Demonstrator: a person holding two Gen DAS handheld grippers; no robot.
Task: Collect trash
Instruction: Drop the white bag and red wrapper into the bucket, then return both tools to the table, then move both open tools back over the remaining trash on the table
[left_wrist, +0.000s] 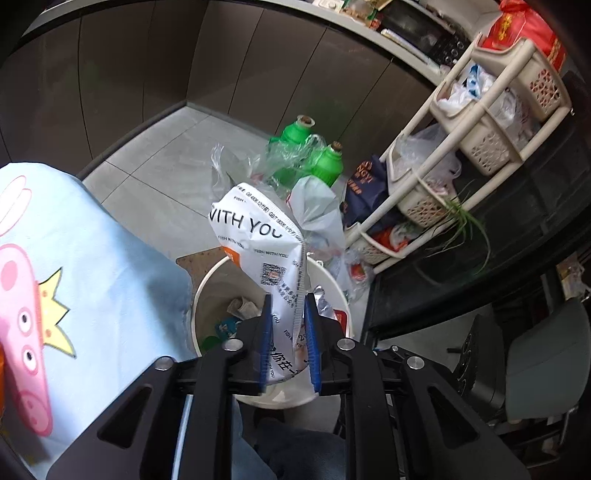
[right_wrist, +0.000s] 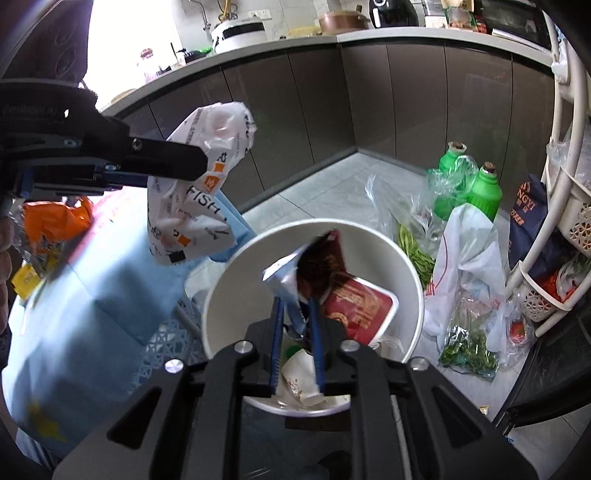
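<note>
My left gripper (left_wrist: 287, 314) is shut on a white snack bag (left_wrist: 258, 240) printed "FISH WITH YOU", held above the white trash bin (left_wrist: 207, 291). The same bag (right_wrist: 192, 184) and the left gripper (right_wrist: 177, 162) show at the upper left of the right wrist view, left of the bin. My right gripper (right_wrist: 297, 314) is shut on a dark red and silver wrapper (right_wrist: 314, 262), held over the open white bin (right_wrist: 369, 236). Inside the bin lie a red packet (right_wrist: 358, 306) and a paper cup (right_wrist: 303, 380).
A light blue cartoon cloth (left_wrist: 92, 277) covers a surface left of the bin. Green bottles (right_wrist: 487, 188), plastic bags (right_wrist: 465, 254) and greens lie on the floor to the right. A cream basket rack (left_wrist: 480, 122) stands at the right. Dark cabinets run behind.
</note>
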